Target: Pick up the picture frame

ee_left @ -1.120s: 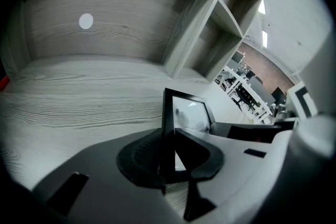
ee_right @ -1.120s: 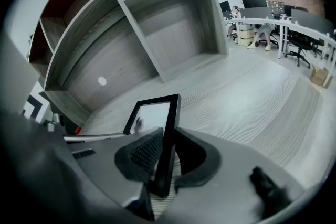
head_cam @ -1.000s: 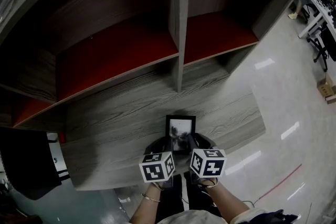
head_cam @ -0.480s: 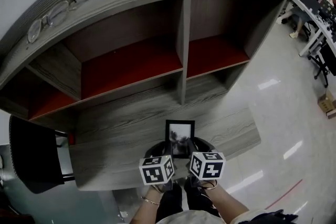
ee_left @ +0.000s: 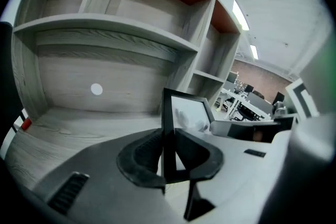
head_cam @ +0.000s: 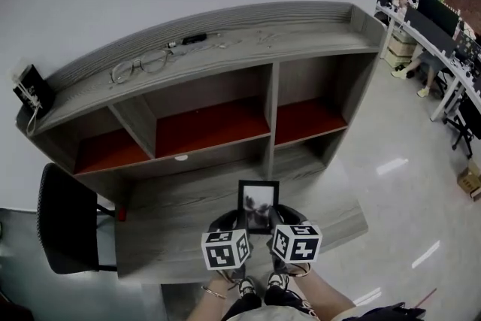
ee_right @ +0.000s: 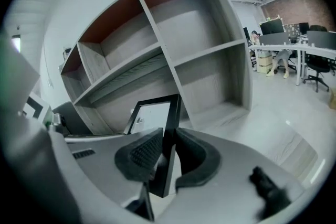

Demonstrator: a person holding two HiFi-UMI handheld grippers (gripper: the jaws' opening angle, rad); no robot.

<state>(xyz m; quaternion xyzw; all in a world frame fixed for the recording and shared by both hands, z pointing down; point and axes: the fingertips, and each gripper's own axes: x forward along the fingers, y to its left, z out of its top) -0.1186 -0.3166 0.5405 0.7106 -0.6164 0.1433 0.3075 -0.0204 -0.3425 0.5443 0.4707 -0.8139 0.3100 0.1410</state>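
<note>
The picture frame [head_cam: 258, 204] is black-edged with a pale picture. It hangs upright in the air above the grey wooden desk [head_cam: 165, 222], held by both grippers. My left gripper [head_cam: 239, 220] is shut on its left side edge [ee_left: 169, 128]. My right gripper [head_cam: 276, 220] is shut on its right side edge [ee_right: 170, 139]. In each gripper view the dark pads press flat against the frame's thin black edge. The frame's lower part is hidden behind the grippers in the head view.
A grey shelf unit [head_cam: 225, 79] with red-lined compartments rises behind the desk. Glasses [head_cam: 139, 68] and a small dark item [head_cam: 194, 38] lie on its top. A black chair [head_cam: 68, 225] stands at the left. Office desks and seated people [head_cam: 432, 26] are at the far right.
Both grippers have risen with the frame, lifting it off the desk. The head view has tilted up, now showing the shelf's top and the wall.
</note>
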